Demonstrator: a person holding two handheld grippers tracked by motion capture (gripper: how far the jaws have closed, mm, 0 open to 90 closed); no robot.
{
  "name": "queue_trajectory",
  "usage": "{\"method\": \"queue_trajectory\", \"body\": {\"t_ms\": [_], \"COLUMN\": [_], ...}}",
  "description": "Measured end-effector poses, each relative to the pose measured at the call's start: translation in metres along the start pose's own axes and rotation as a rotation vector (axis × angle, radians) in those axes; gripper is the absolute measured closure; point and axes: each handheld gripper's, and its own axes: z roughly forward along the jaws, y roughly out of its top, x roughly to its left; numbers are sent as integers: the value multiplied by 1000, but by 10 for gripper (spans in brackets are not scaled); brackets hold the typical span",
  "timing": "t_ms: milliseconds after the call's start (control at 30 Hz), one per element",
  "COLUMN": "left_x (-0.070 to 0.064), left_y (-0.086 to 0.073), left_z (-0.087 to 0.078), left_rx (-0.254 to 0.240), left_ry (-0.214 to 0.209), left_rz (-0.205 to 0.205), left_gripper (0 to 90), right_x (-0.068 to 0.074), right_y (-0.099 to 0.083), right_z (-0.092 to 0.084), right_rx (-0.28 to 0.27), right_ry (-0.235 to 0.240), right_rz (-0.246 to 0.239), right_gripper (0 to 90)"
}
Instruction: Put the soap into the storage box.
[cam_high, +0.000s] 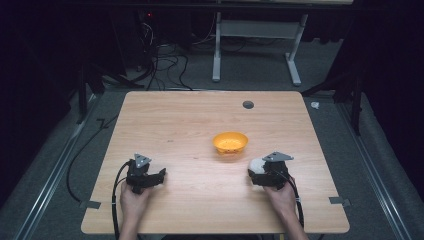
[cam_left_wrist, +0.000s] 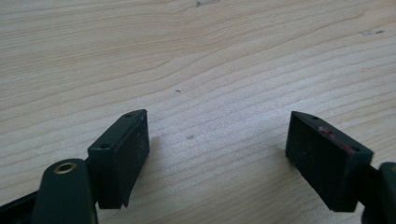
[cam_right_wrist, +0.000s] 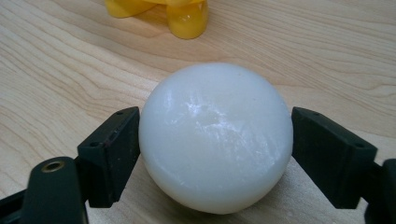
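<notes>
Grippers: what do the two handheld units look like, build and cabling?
Both are black. The left tool and right tool each carry a grey three-cornered plate on top and trail a black cable. The jaws are blocky black pads with small screw holes; a brass-ringed hole sits at the left jaw's base.

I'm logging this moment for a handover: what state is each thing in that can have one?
white ball: on the table, between the right gripper's jaws, both pads touching its sides.
orange bowl: upright on the table, beyond the ball; contents too small to tell.
right gripper: shut on the ball.
left gripper: open, nothing between its jaws, bare table beneath.
</notes>
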Motion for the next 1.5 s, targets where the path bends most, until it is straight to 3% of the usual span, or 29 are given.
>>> {"method": "queue_trajectory", "body": {"t_ms": [167, 800, 1500], "left_x": [0, 0, 0], "left_y": [0, 0, 0], "left_z": [0, 0, 0], "left_rx": [0, 0, 0], "left_ry": [0, 0, 0], "left_rz": [0, 0, -1], "left_gripper": [221, 221, 221], "right_x": [2, 3, 4], "right_y": [0, 0, 19], "right_z": [2, 1, -13], "right_rx": [22, 25, -27], "right_ry": [-3, -8, 17], "right_rz": [-14, -8, -21], "right_gripper": [243, 251, 251]}}
